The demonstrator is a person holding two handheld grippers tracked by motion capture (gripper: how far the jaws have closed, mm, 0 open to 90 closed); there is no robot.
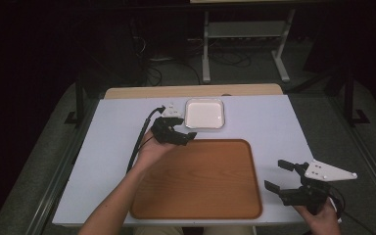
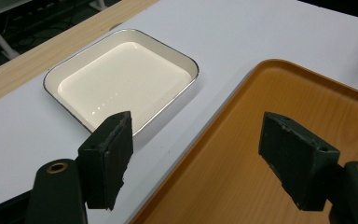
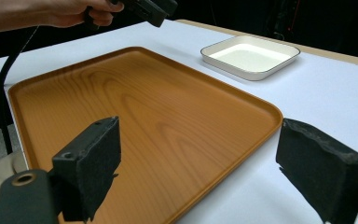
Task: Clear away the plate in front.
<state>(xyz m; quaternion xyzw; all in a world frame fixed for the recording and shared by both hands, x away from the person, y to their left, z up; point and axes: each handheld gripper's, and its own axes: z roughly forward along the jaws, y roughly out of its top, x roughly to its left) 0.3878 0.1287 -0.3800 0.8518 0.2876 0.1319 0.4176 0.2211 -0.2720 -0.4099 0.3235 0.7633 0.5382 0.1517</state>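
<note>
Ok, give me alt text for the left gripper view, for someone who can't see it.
The left gripper hangs open with nothing between its two black jaws, above the white table where a shallow white square dish with a dark rim sits just beyond the corner of a wood-grain orange-brown tray. Dish and tray are both empty, with a strip of table between them.

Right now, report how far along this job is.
Nothing looks done: the wooden tray is bare and the white dish sits beyond it, apart. In hand: nothing; the left gripper hovers open beside the dish, and the right gripper is open off the tray's right edge. Any handling is still ahead.
</note>
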